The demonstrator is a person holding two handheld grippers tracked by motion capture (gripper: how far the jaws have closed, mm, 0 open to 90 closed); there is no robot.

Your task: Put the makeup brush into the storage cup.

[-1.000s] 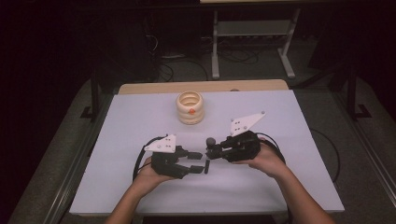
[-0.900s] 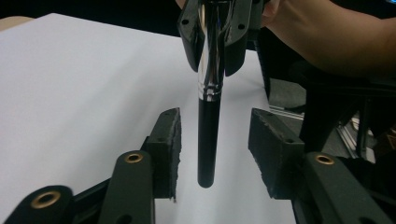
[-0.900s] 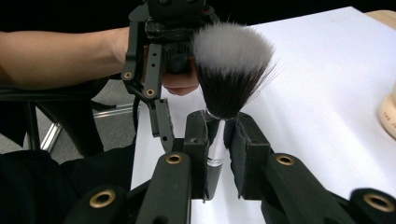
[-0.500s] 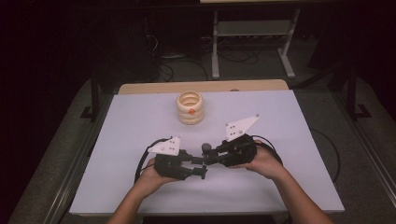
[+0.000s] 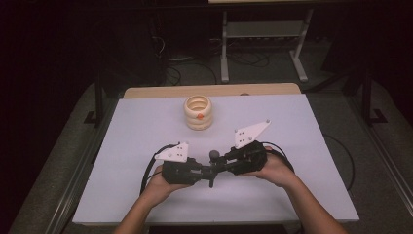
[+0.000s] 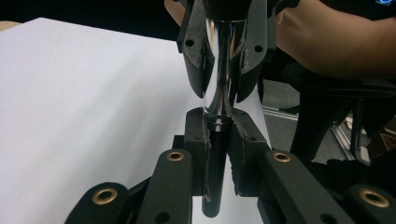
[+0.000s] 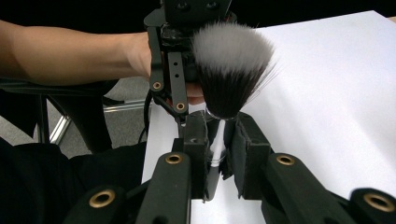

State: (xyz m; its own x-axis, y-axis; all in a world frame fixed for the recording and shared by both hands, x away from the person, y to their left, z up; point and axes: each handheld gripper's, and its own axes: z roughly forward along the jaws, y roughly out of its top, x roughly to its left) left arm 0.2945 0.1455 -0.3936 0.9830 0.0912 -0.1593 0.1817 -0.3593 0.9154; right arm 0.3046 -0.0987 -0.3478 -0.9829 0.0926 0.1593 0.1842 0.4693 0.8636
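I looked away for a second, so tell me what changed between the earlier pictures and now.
The left claw has just been closing and now clamps the brush on its dark handle end, below the right claw, which kept its grip by the bristles. The two came together. The ring stack stayed put on the table.
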